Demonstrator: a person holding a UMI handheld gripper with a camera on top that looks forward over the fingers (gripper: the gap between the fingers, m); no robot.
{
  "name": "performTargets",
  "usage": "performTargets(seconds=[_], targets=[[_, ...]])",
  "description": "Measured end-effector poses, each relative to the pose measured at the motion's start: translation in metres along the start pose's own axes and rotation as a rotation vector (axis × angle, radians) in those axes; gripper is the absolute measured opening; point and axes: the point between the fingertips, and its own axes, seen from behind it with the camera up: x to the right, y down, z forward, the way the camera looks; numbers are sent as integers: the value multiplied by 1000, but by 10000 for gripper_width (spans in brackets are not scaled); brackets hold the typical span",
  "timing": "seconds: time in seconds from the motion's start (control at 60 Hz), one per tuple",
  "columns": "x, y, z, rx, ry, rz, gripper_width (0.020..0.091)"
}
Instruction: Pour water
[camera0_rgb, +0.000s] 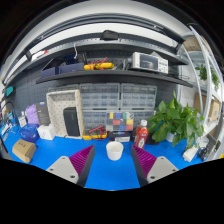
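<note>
Standing between open jaws: one cup (115, 150)

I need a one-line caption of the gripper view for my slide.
Open gripper above the blue table, a white cup just ahead of its fingers, a red-capped bottle beyond.

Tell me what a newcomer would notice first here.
The white cup stands on the blue table, just ahead of the open claw, alone between its purple pads. To its right stand a red bottle and a leafy plant; behind it, a rack of small drawers.
</note>
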Motion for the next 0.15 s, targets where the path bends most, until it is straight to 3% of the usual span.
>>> performTargets(seconds=[0.15], targets=[[-12, -1, -1, 7, -22, 1, 737]])
